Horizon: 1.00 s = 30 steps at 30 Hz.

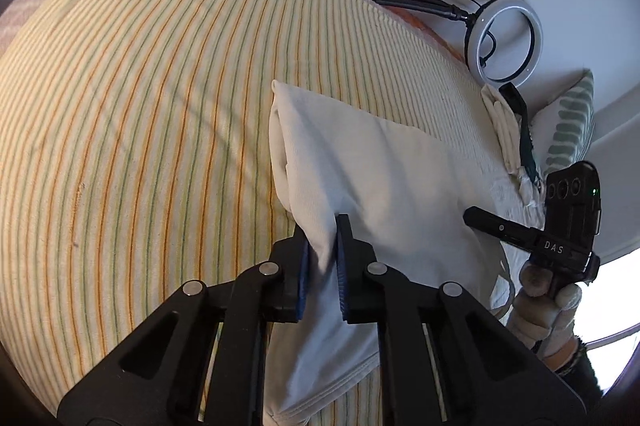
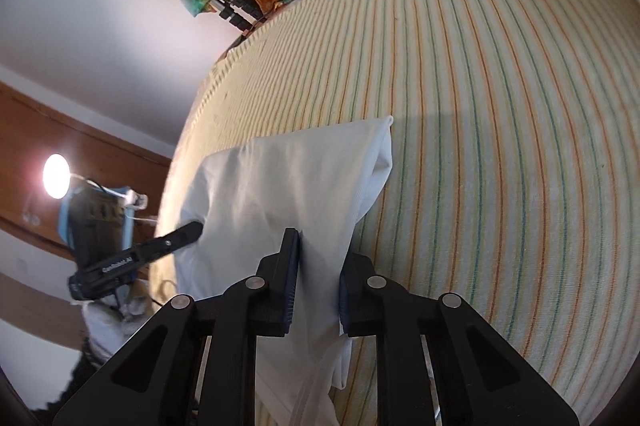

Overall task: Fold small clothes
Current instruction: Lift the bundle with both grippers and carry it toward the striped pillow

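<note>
You had the white garment (image 1: 352,161) mid-fold, lifted off the striped bedsheet (image 1: 140,105) with one fold already doubled along its far edge. Your left gripper (image 1: 322,266) was clamped on a pinch of the cloth, and your right gripper (image 2: 316,282) had fabric bunched between its pads too. It looked gripped, though the right pad was partly hidden. Judging by that, you were around halfway: the next fold, laying it flat and smoothing were still to do. A ring light (image 1: 506,39) sat beyond the bed.
</note>
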Each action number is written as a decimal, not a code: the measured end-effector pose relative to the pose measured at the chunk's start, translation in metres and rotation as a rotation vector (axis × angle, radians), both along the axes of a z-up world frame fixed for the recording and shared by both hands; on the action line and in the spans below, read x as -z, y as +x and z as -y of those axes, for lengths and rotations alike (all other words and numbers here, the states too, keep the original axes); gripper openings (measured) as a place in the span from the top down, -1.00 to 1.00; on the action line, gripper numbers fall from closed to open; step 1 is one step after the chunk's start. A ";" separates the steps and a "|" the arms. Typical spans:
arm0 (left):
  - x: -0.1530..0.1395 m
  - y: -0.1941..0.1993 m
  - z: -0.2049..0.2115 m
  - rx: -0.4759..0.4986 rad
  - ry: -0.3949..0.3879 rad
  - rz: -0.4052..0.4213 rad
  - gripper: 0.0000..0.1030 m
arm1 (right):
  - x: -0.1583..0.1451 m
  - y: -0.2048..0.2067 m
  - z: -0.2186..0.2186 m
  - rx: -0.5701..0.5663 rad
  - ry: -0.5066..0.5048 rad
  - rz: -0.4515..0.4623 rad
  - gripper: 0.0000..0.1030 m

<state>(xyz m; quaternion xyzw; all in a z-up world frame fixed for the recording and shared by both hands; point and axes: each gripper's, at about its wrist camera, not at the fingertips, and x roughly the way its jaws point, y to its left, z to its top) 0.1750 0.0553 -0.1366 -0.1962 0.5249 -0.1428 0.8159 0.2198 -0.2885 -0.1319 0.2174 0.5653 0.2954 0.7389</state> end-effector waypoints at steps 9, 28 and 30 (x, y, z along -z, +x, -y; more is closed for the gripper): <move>0.005 0.001 -0.002 -0.007 0.006 0.003 0.36 | 0.001 0.002 0.000 -0.013 -0.002 -0.010 0.76; -0.014 -0.002 0.010 0.004 0.018 0.089 0.84 | -0.031 -0.014 -0.017 -0.038 -0.150 0.132 0.85; -0.022 -0.007 0.016 0.011 0.039 0.118 0.84 | -0.040 -0.019 -0.020 -0.041 -0.184 0.168 0.86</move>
